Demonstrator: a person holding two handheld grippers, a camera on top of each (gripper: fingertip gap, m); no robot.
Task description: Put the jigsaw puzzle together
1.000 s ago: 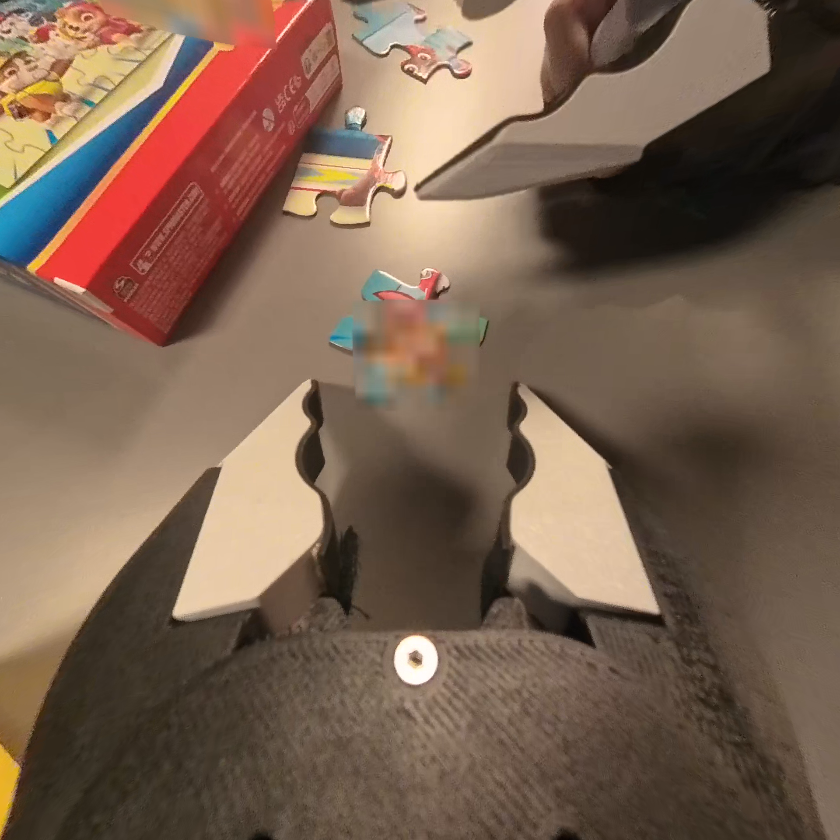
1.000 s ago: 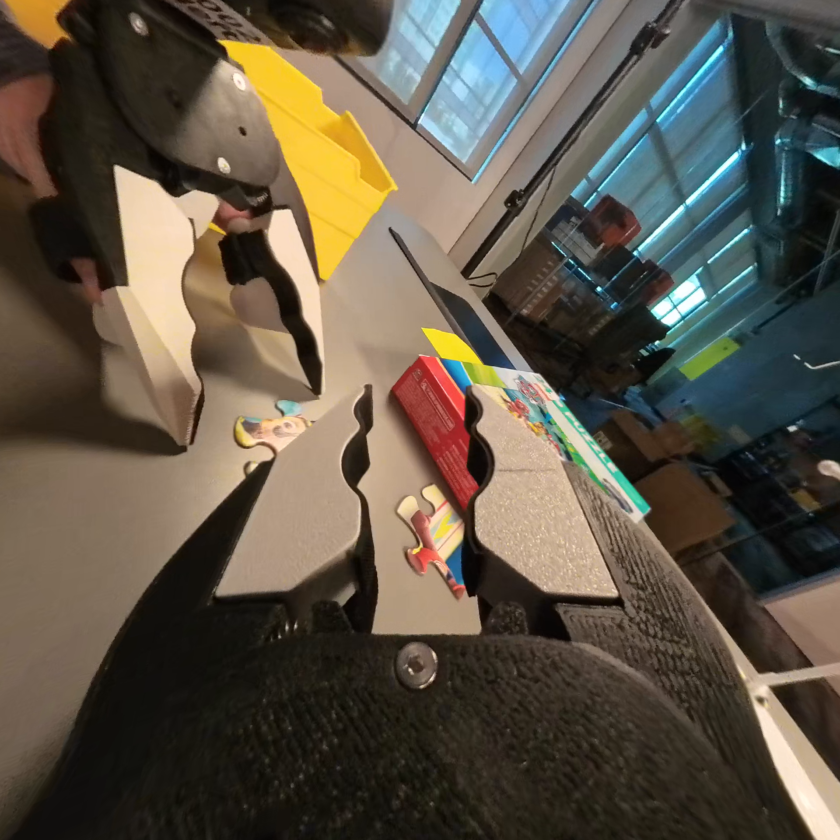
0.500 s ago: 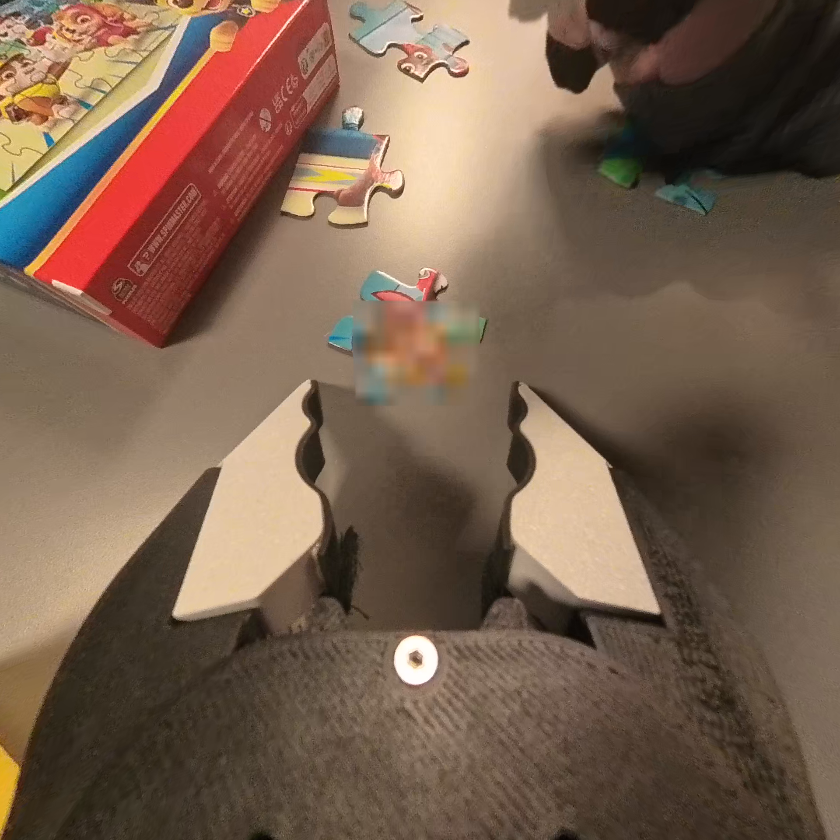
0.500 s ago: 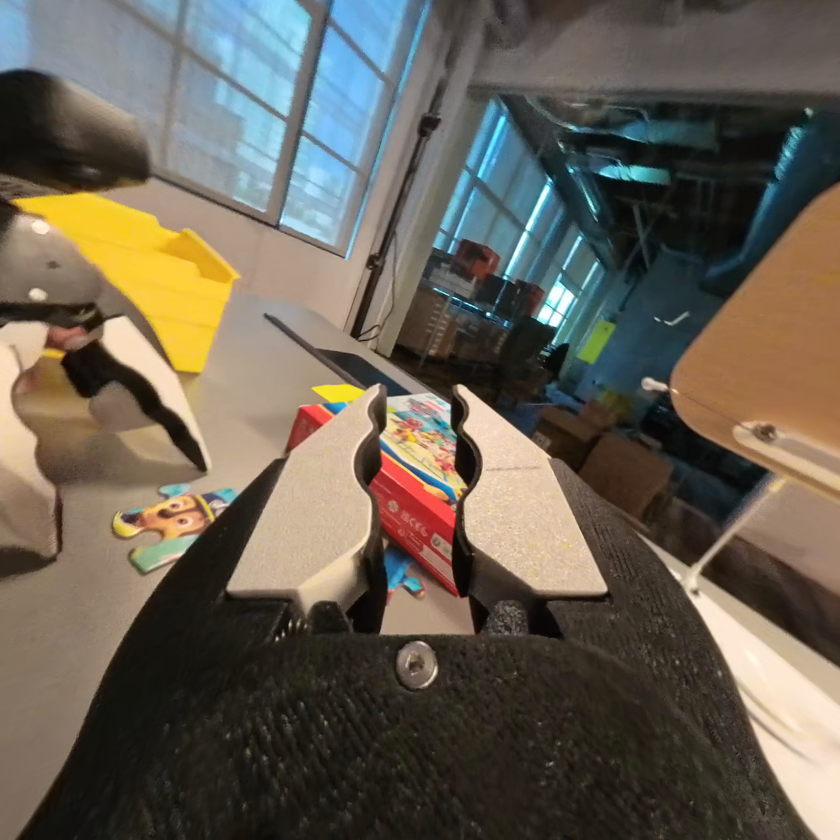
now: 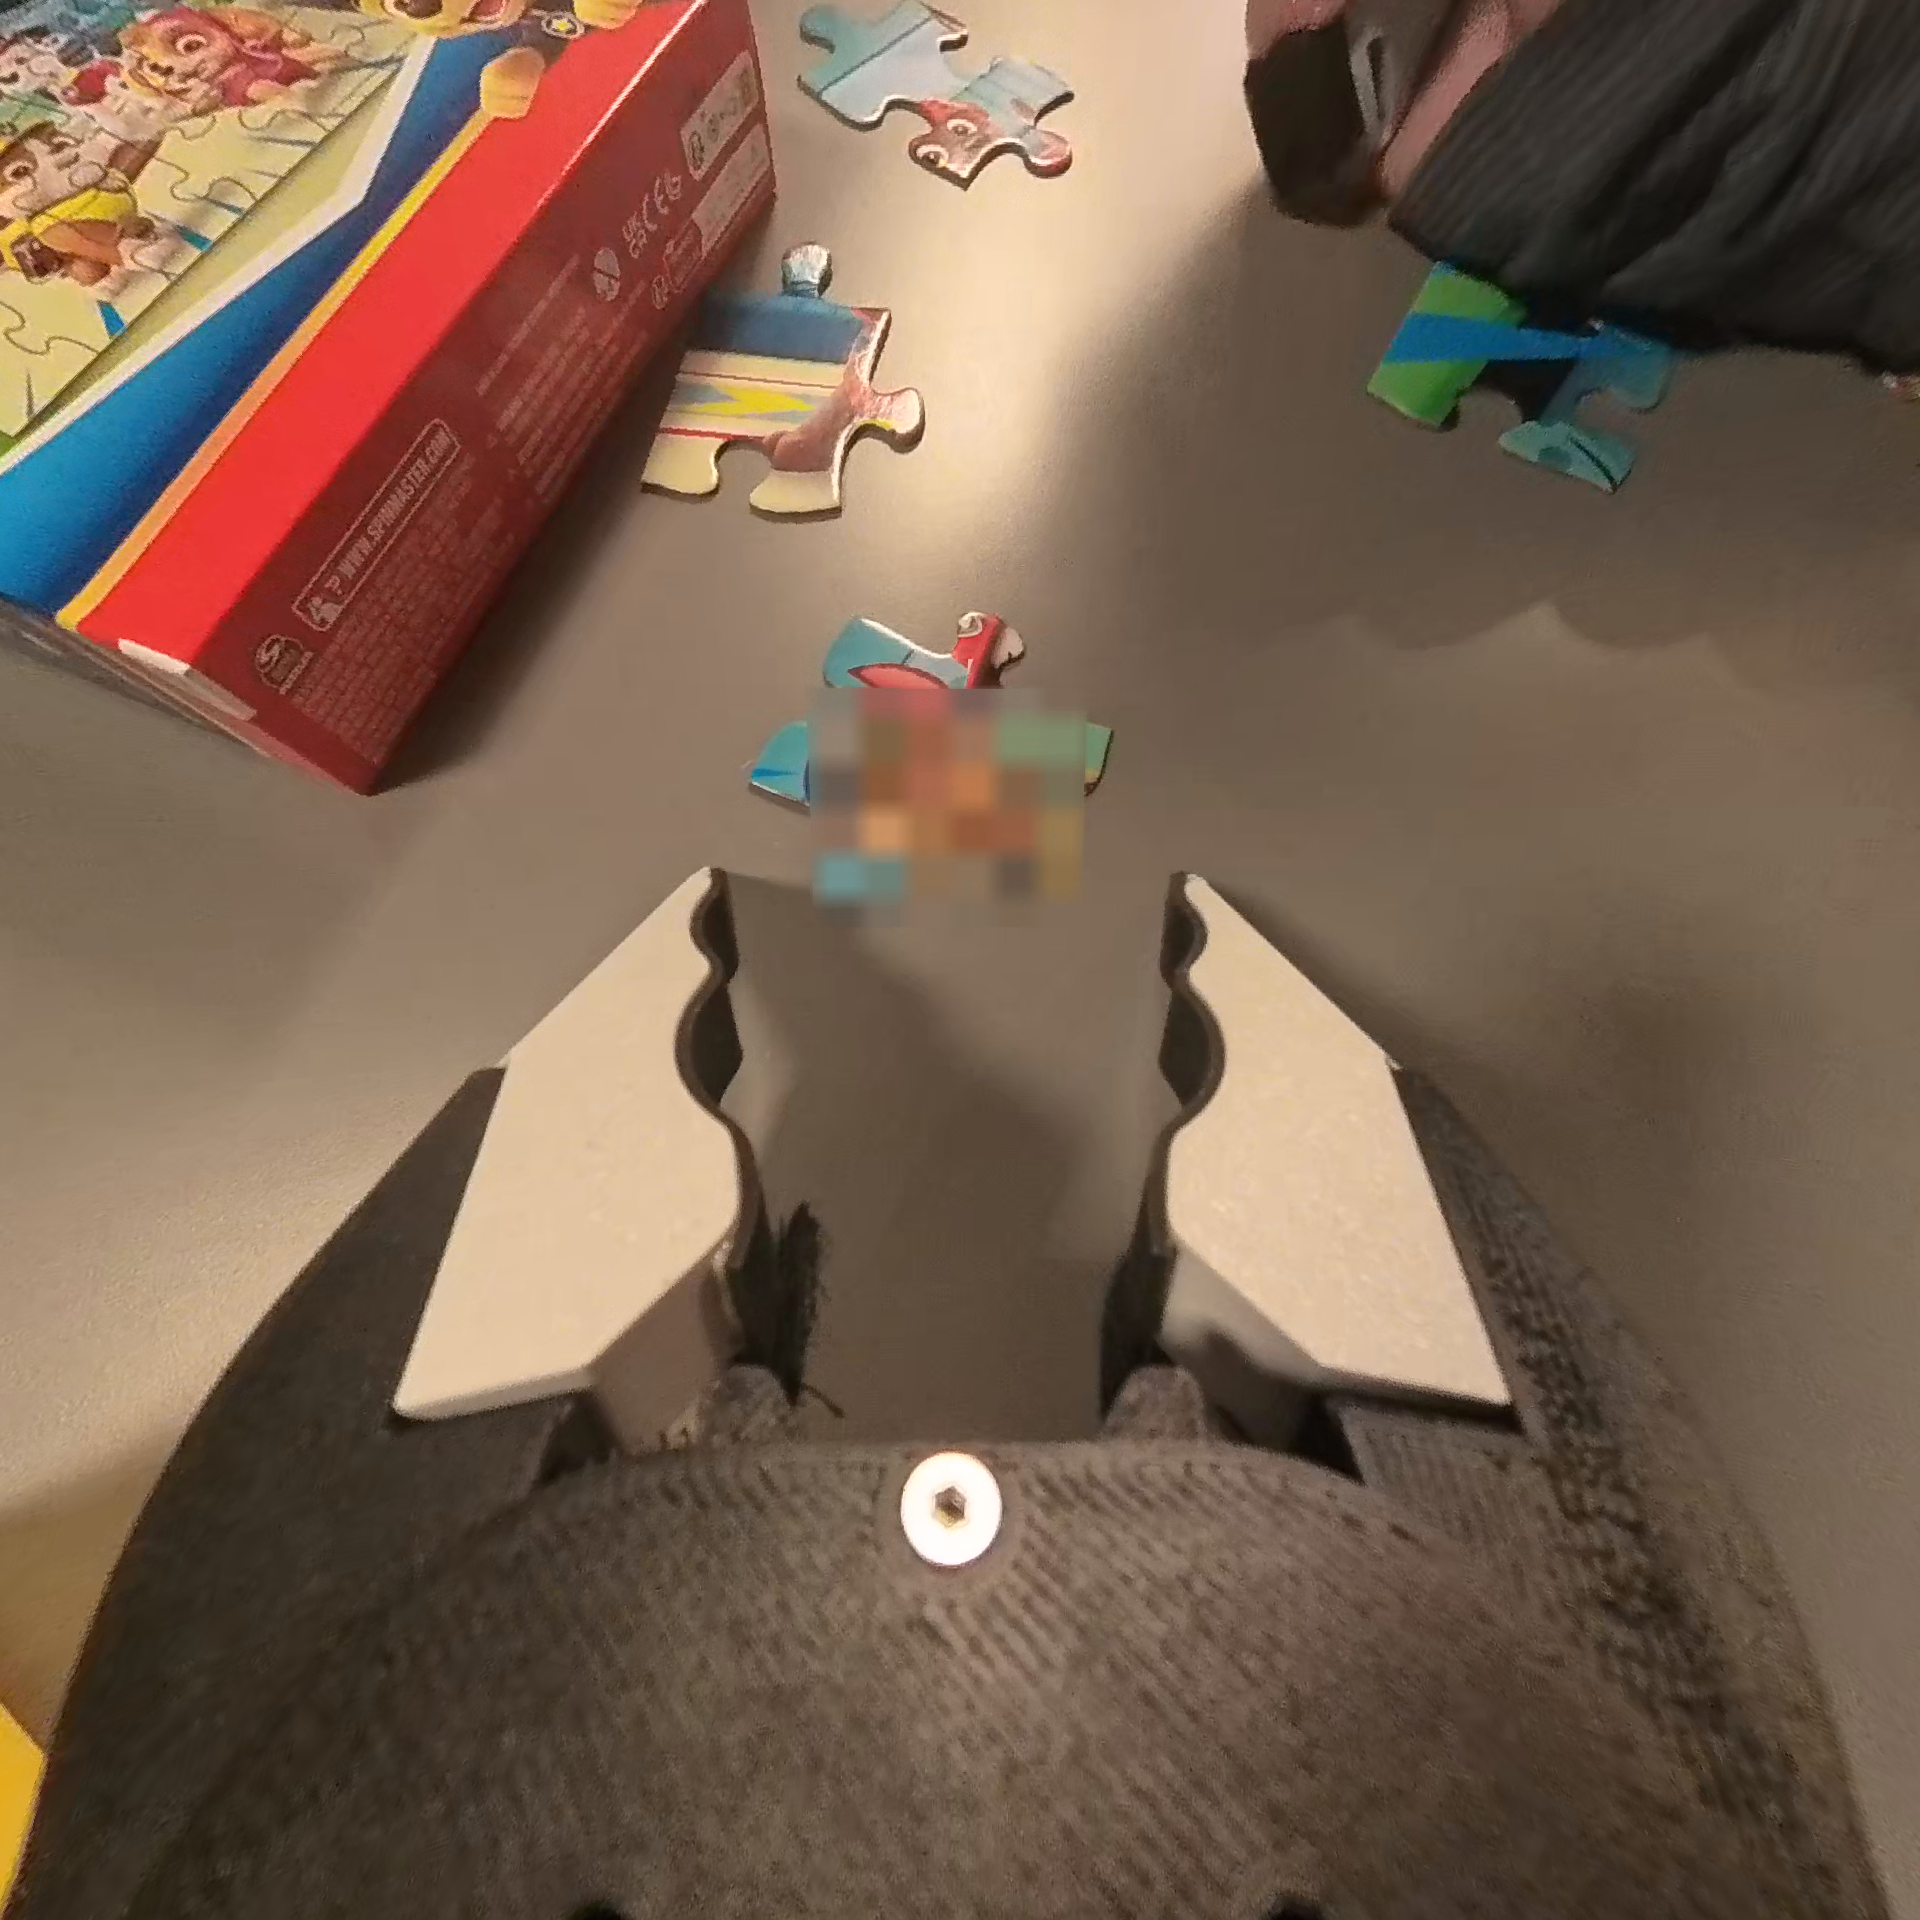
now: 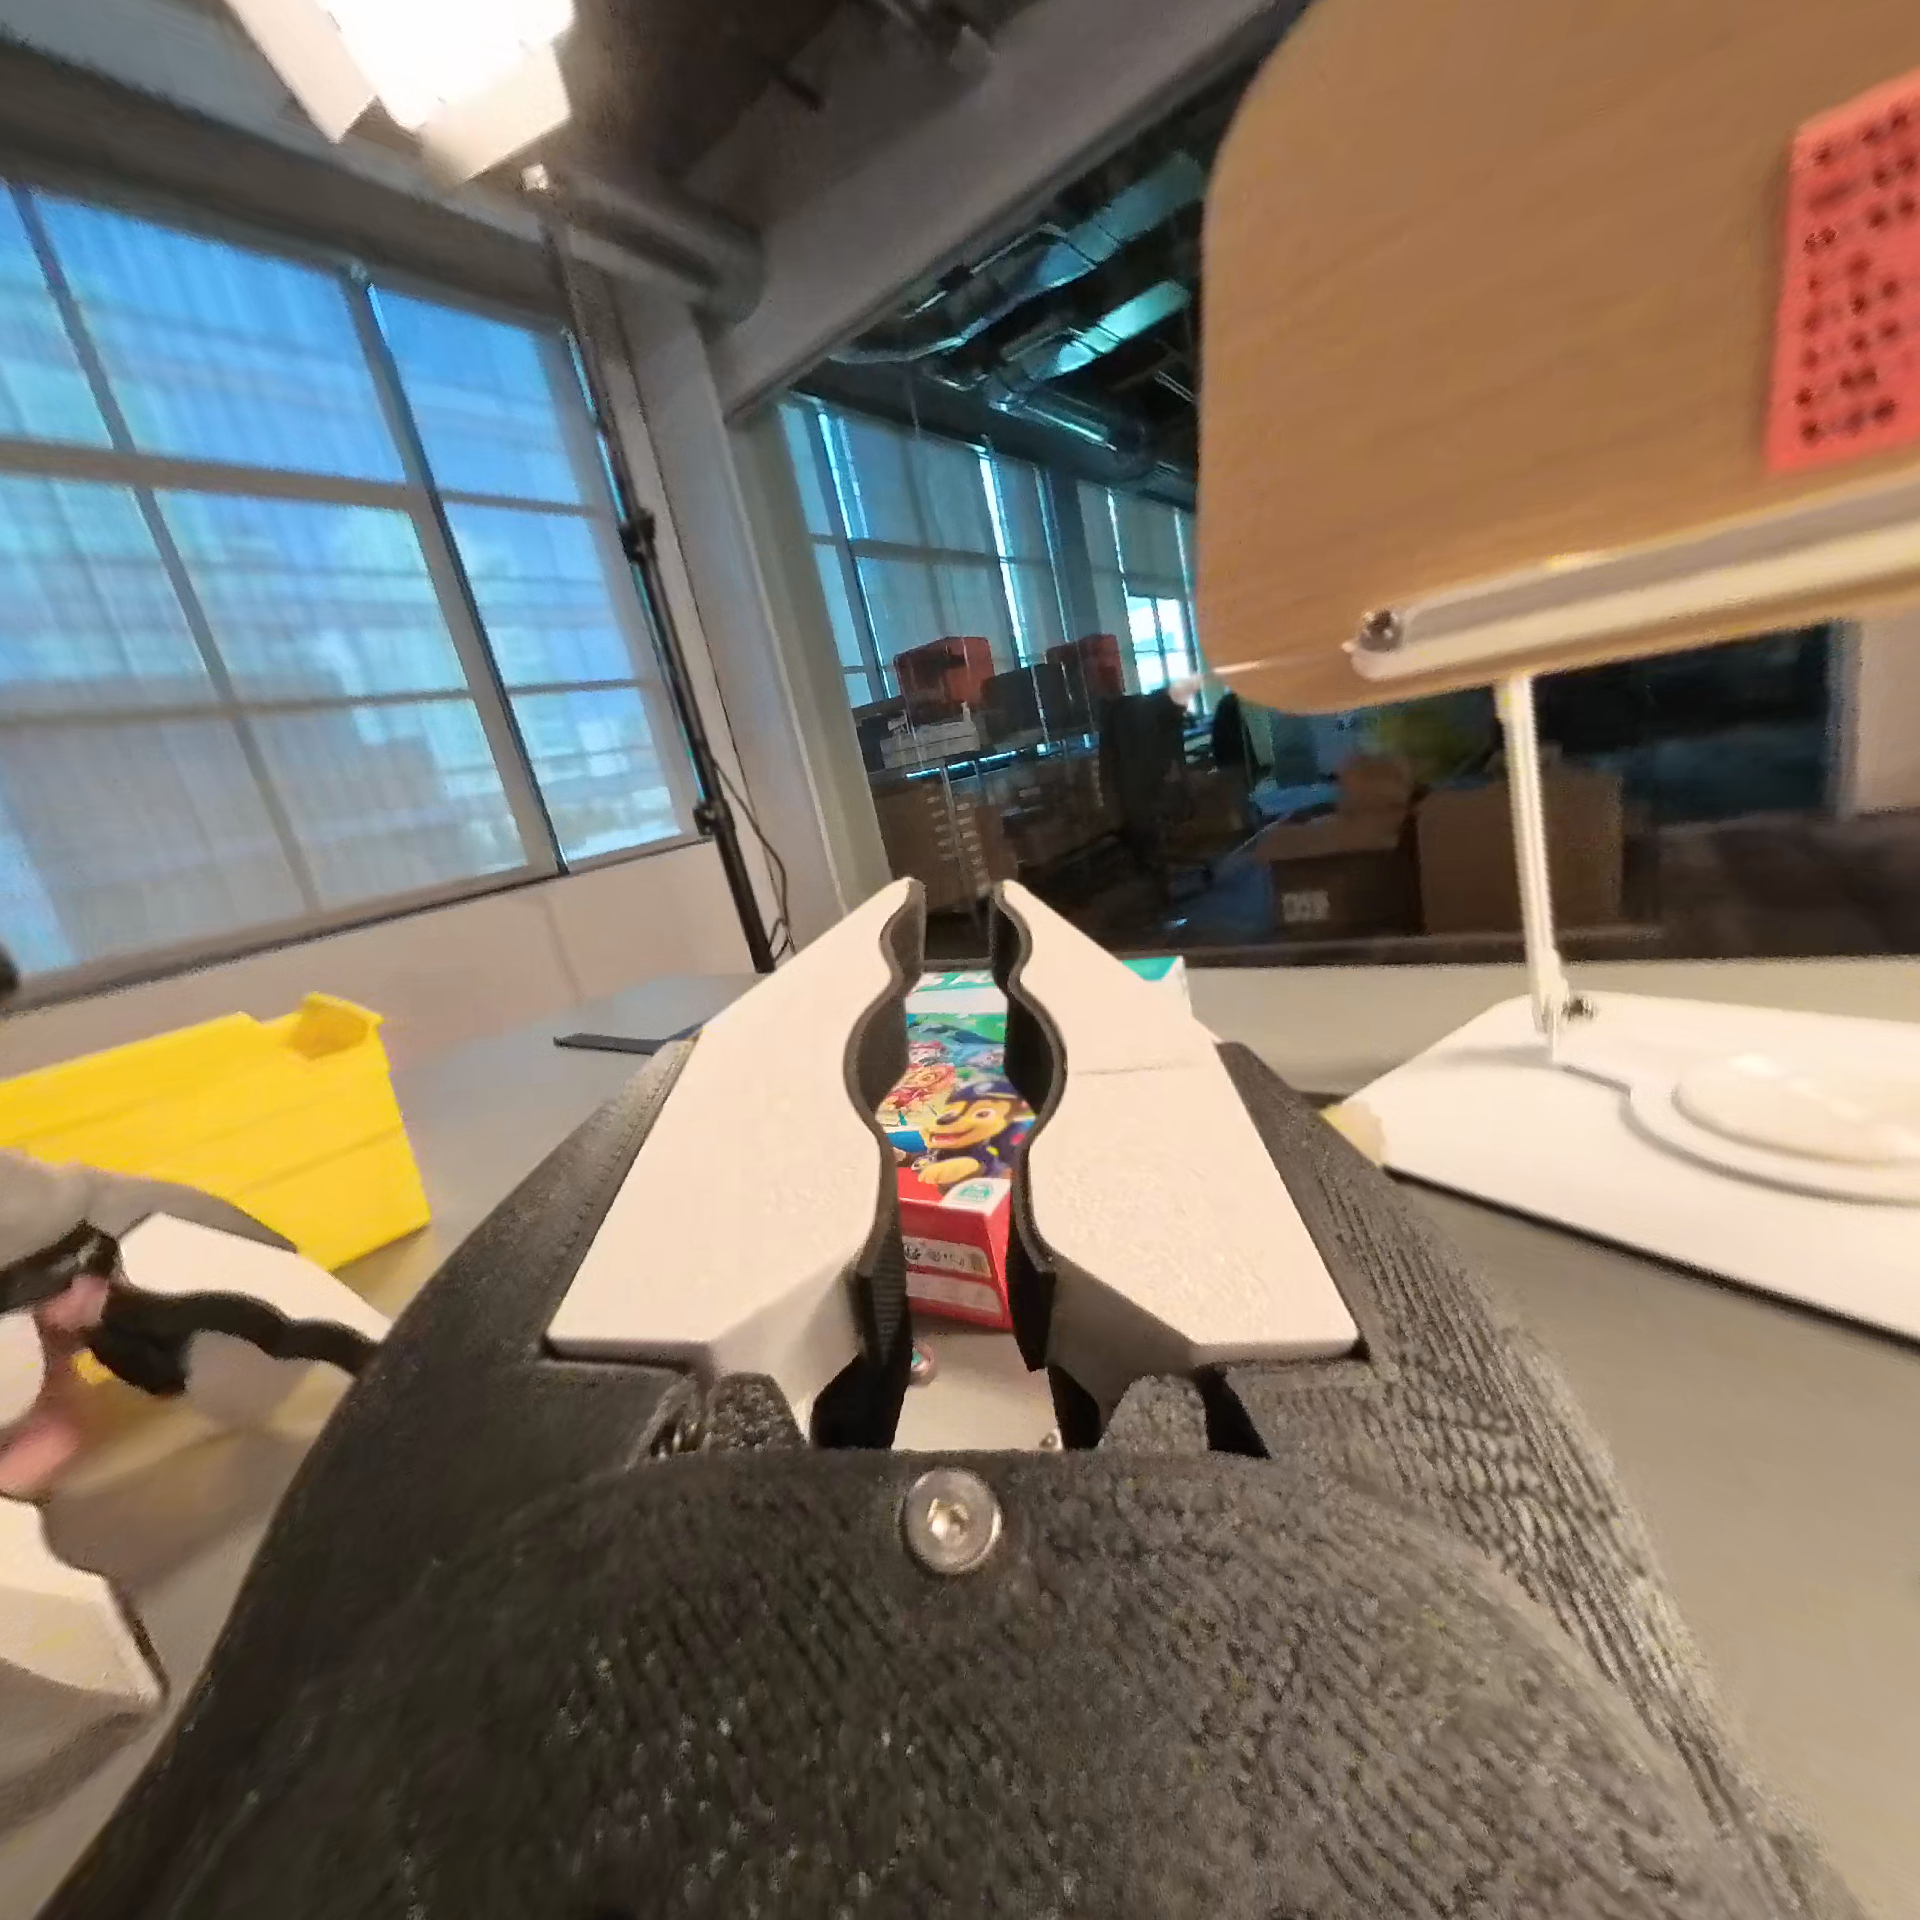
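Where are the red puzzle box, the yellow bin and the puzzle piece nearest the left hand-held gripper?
red puzzle box (image 5: 416, 436): left wrist view, on its red side panel.
yellow bin (image 6: 239, 1132): right wrist view, on its front wall.
puzzle piece (image 5: 883, 649): left wrist view, on its upper blue part.

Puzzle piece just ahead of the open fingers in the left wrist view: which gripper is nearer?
Left. The left gripper sits just short of the puzzle piece, fingers open. The right gripper is raised, pointing over the puzzle box.

On the worktop (image 5: 312, 935) a puzzle piece (image 5: 940, 748) lies just ahead of my left tool (image 5: 951, 894). The puzzle box (image 5: 416, 343) sits ahead to its left, another piece (image 5: 790, 405) beside the box, a third piece (image 5: 940, 104) farther back.
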